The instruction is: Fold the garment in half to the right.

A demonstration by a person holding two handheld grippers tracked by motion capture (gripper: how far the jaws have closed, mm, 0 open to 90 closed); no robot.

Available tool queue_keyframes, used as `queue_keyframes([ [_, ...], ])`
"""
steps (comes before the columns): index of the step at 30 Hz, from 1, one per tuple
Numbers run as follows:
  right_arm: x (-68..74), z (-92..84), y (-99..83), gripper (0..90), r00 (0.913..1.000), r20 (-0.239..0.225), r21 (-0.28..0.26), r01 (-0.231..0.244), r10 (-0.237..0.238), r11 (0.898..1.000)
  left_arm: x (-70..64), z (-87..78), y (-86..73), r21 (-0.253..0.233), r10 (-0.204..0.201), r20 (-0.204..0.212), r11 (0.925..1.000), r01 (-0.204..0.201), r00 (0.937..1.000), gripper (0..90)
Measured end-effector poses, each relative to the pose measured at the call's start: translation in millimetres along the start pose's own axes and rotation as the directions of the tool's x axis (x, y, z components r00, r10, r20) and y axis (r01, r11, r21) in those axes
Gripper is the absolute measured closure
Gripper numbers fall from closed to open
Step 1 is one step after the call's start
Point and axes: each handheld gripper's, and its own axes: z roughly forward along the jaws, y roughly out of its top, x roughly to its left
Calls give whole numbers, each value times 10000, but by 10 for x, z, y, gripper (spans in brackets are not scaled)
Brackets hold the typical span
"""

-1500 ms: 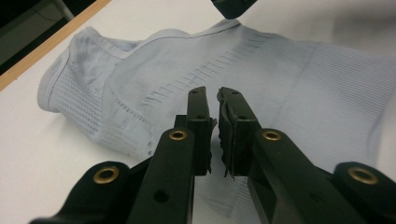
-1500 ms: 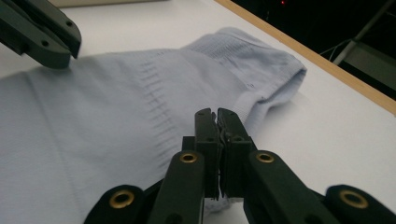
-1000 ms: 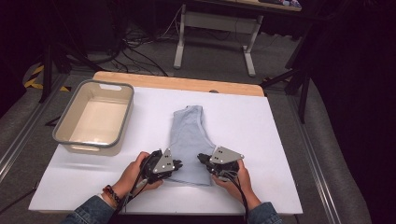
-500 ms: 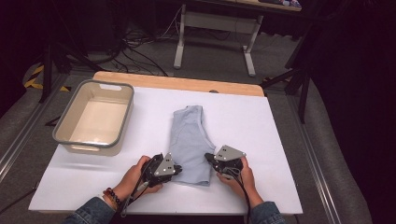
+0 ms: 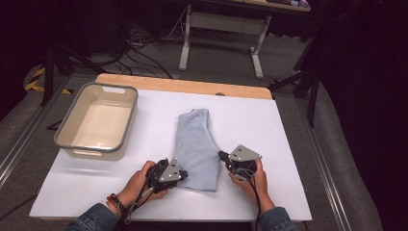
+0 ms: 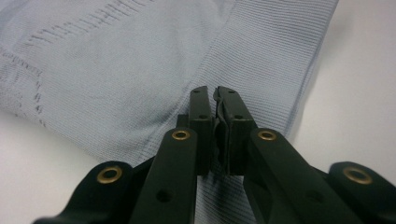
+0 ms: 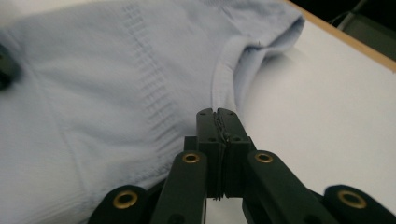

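A light blue garment [image 5: 197, 144] lies folded lengthwise in the middle of the white table [image 5: 269, 125]. My left gripper [image 5: 185, 174] rests at the garment's near left corner. In the left gripper view its jaws [image 6: 215, 93] are shut, with a thin fold of the ribbed cloth [image 6: 140, 70] pinched between the pads. My right gripper [image 5: 222, 155] sits at the garment's right edge, about halfway along. In the right gripper view its jaws [image 7: 217, 112] are shut on the seamed edge of the cloth [image 7: 116, 93], which runs up to the fingertips.
A grey-rimmed beige bin [image 5: 65, 130] stands at the left of the table. The table's wooden far edge [image 5: 192, 86] lies behind the garment. Beyond it are a desk frame [image 5: 255, 48] and cables on the floor. Bare white tabletop lies to the right of the garment.
My right gripper has slid to the right, from over the garment out to its right edge. The garment's near right side looks narrower. The left gripper has stayed in place.
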Motion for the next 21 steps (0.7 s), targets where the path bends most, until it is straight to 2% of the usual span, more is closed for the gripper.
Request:
queue_keyframes([
  [5, 115, -137, 54, 885, 9982, -589, -420, 37, -61, 9991, -4, -4, -2, 32, 1, -32, 10000, -1, 10000, 853],
  [10, 300, -142, -24, 879, 9893, -1439, -245, 195, -228, 9995, -4, -4, 0, 46, 14, -22, 10000, -14, 10000, 853],
  [12, 366, -125, -49, 877, 9865, -1568, -81, 469, -476, 9989, -5, -3, 1, 44, 13, -28, 10000, -12, 10000, 852],
  [14, 396, -114, -74, 874, 9833, -1772, -65, 412, -417, 9991, -8, -3, 2, 50, 32, -50, 10000, -32, 10000, 852],
  [16, 417, -93, -108, 866, 9803, -1927, 178, 484, -441, 9987, -6, -2, 1, 25, 37, -34, 10000, -37, 10000, 853],
  [21, 423, -90, -160, 863, 9792, -1971, 419, 574, -480, 9975, -9, -1, -1, 12, 35, -36, 10000, -35, 10000, 853],
])
